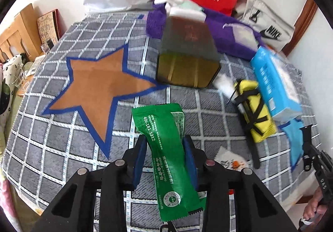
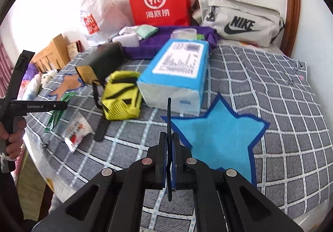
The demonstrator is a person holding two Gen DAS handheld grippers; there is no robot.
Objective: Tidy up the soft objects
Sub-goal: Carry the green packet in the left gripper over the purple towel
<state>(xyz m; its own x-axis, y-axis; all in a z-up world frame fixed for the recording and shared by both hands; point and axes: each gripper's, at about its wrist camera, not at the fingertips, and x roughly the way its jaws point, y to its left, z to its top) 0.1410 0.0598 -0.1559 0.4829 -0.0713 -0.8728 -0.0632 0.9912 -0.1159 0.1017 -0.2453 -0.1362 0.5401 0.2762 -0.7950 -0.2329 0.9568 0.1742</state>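
Here the left gripper (image 1: 164,149) is clamped on a green snack packet (image 1: 166,159), glossy, white-printed, with serrated ends, held above the grey checked bed cover (image 1: 62,148) just right of the brown star patch (image 1: 93,84). Further right lie a yellow strapped pouch (image 2: 121,95) and a blue tissue pack (image 2: 177,74). The right gripper (image 2: 169,142) pinches a thin dark blue sheet (image 2: 169,115) edge-on, beside the blue star patch (image 2: 218,136).
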